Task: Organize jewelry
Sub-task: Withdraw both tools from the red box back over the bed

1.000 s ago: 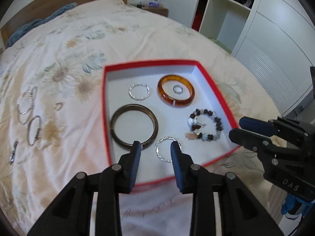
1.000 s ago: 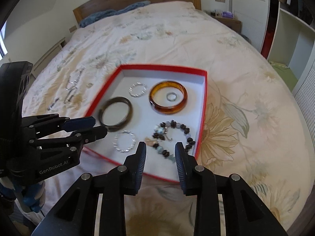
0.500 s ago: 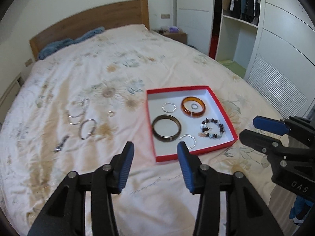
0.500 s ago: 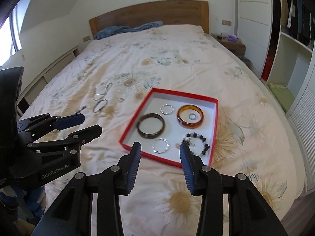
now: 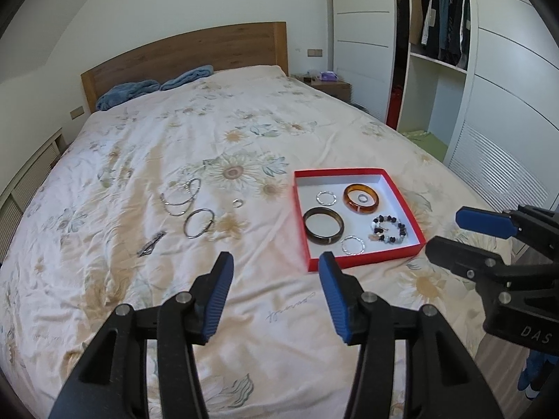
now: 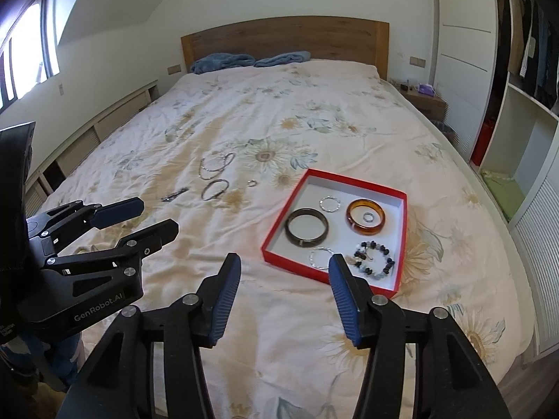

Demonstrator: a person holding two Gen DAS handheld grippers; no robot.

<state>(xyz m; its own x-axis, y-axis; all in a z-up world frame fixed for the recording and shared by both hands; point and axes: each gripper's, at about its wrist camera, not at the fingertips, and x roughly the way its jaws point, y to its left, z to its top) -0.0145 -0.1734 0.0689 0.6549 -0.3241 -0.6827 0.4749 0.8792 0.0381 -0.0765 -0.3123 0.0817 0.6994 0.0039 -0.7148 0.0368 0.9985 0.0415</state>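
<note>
A red box (image 5: 401, 192) (image 6: 279, 214) lies on the floral bed. It holds a dark bangle (image 5: 324, 230), an amber bangle (image 5: 361, 199) with a small ring inside, two silver rings and a beaded bracelet (image 5: 387, 233). Loose on the cover to its left lie a silver bangle (image 5: 199, 222), silver chains (image 5: 181, 195), a small ring (image 5: 238, 203) and a dark clip (image 5: 151, 243). My left gripper (image 5: 276, 276) is open and empty, near the bed's foot. My right gripper (image 6: 284, 277) is open and empty, near the box's front edge.
Blue pillows (image 5: 153, 85) lie against the wooden headboard (image 6: 284, 40). A nightstand (image 5: 328, 85) and white wardrobes with hanging clothes (image 5: 436, 17) stand on the right. A low white cabinet (image 6: 87, 132) runs along the left wall.
Both grippers have pulled back and up from the box and opened wider. A second silver ring now lies at the box's front, where my left gripper was.
</note>
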